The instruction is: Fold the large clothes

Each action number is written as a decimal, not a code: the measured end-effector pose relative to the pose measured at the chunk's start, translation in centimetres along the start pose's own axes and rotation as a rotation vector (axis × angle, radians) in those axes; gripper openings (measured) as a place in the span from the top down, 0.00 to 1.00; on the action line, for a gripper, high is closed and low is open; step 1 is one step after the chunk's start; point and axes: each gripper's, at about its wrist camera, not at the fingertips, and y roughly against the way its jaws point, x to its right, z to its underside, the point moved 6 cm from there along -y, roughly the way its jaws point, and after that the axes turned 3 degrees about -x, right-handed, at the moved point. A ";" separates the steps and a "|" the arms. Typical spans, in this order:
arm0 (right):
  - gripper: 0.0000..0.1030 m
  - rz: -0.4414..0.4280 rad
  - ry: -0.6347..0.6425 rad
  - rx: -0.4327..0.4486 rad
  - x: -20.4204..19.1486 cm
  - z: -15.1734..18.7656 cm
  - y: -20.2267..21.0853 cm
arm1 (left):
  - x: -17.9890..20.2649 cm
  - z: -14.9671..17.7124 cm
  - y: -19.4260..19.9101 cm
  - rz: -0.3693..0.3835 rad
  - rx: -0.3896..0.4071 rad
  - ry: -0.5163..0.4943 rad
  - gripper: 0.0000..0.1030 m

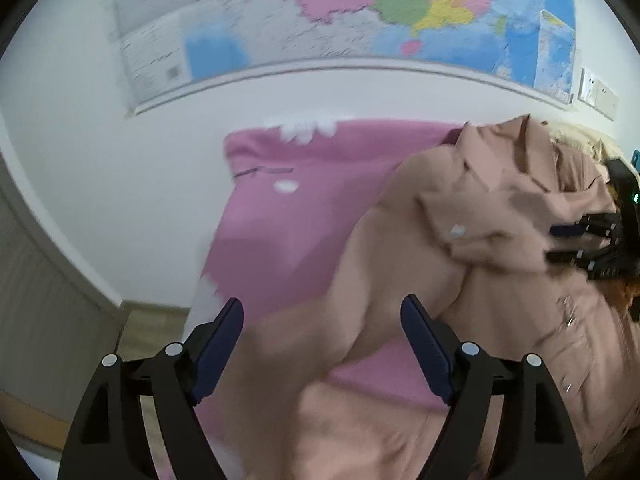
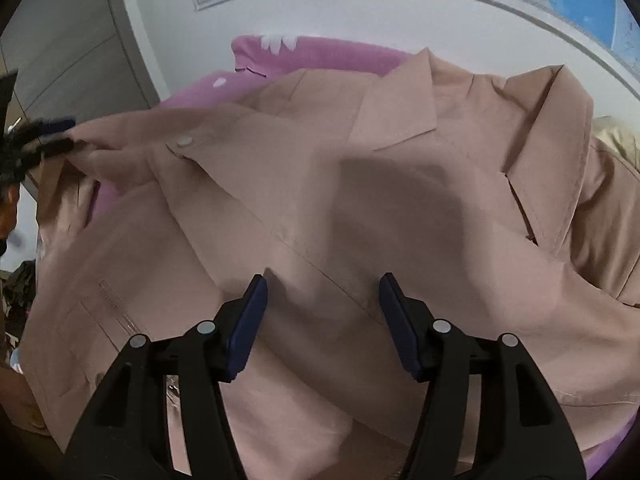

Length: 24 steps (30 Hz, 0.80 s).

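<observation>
Beige coat [image 2: 320, 200] covers pink sheet [image 1: 304, 216]; wall map [image 1: 360, 12] behind.

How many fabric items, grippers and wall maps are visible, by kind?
Beige collared button-up coat: 1
Pink bedsheet with white flower print: 1
Black two-finger grippers with blue pads, left and right: 2
Colourful wall map: 1
Total: 5

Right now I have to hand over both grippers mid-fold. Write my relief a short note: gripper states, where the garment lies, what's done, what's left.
Left gripper: open, holding nothing.
Right gripper: open, holding nothing, above the garment's middle.
Beige jacket: on the pink sheet, crumpled, collar toward the wall, one side bunched up.
Done: no neat fold visible.
Left: flatten it, fold sleeves and sides in, then fold it over.
</observation>
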 end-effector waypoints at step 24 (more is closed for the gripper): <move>0.27 -0.408 0.595 0.008 -28.9 2.2 -1.0 | 0.1 -0.6 0.0 0.310 -0.145 0.107 0.96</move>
